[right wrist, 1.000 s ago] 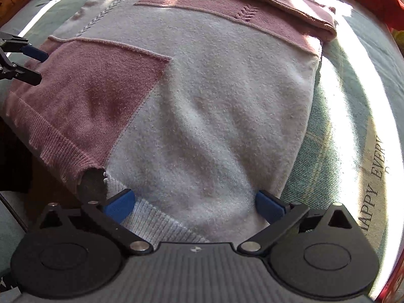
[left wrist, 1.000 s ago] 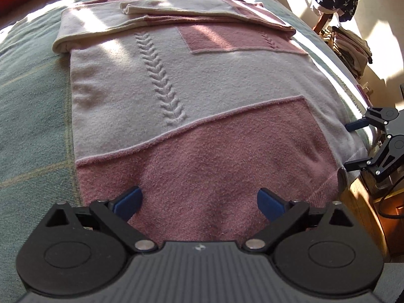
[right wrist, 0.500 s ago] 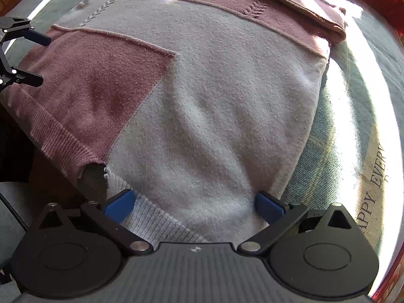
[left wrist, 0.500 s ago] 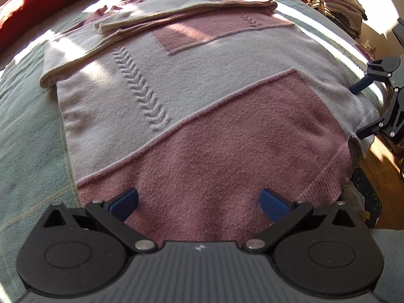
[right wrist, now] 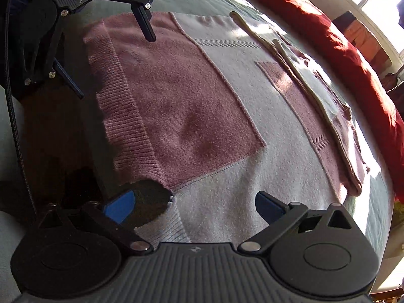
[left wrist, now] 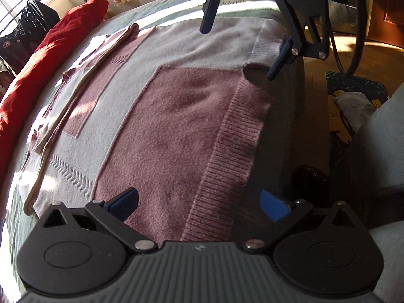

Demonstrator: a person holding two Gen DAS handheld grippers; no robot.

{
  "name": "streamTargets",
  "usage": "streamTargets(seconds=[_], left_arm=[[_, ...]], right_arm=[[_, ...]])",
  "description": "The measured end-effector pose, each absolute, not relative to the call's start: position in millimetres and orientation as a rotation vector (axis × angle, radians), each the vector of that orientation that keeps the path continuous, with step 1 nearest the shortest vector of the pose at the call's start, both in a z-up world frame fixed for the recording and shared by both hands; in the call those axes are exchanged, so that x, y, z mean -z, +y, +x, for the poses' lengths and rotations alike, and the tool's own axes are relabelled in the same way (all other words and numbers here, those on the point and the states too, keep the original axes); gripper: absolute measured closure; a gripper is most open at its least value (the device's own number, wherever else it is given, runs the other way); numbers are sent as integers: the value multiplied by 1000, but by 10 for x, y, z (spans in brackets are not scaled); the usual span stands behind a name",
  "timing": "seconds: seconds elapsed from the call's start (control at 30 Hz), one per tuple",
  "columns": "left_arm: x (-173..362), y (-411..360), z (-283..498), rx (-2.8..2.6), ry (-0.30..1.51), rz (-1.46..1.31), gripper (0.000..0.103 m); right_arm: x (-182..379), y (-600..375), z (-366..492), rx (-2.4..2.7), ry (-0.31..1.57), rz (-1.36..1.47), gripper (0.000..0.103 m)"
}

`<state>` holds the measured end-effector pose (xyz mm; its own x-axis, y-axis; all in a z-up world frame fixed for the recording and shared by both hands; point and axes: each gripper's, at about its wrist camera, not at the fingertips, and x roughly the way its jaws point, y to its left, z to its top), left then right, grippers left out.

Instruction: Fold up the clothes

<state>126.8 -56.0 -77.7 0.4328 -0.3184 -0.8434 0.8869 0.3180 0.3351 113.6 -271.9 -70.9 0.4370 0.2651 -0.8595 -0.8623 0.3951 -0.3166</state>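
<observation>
Grippers, two, each with jaws spread wide and nothing between them. Left gripper (left wrist: 199, 204) hangs over the pink ribbed hem (left wrist: 227, 151) of the sweater, one blue-padded finger above the pink panel, the other beyond the hem over the bed's dark side. Right gripper (right wrist: 194, 204) hangs at the hem's other end, where pink ribbing gives way to white; a curled notch in the hem (right wrist: 151, 192) lies just beside its left finger.

Sweater (right wrist: 227, 126), pink and off-white patchwork knit, spread flat on the bed with its hem at the near edge. White panel carries a raised leaf-stitch line (left wrist: 70, 174). Both sleeves (right wrist: 303, 75) folded inward across the upper body, cream edges showing.

Bed cover (left wrist: 15, 217), grey-green, under the sweater; printed lettering at its far corner, partly hidden.

Red bedding (right wrist: 328, 38), a long roll along the far side of the bed.

Beyond: dark garments on a rail (left wrist: 32, 20) by a bright window; wooden floor (left wrist: 366, 55) with scattered clutter beside the bed.
</observation>
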Motion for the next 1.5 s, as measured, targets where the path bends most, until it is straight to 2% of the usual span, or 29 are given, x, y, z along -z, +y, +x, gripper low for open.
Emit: streamTargets(seconds=[0.43,0.97,1.13,1.5], left_arm=[[903,-820,1275,881,634,996,1],[599,-750,1390,818,567,944,1],[685,-769,1372,858,590,956,1],[747,-775,1466,765,538,1000,1]], right_arm=[[1009,-2352,757,-898,587,-1105,0],[975,-2180,696,-781,467,-1056,0],[908,-2179,704,-670,380,-1078,0],[764,-2190,757,-615,372,-1037,0]])
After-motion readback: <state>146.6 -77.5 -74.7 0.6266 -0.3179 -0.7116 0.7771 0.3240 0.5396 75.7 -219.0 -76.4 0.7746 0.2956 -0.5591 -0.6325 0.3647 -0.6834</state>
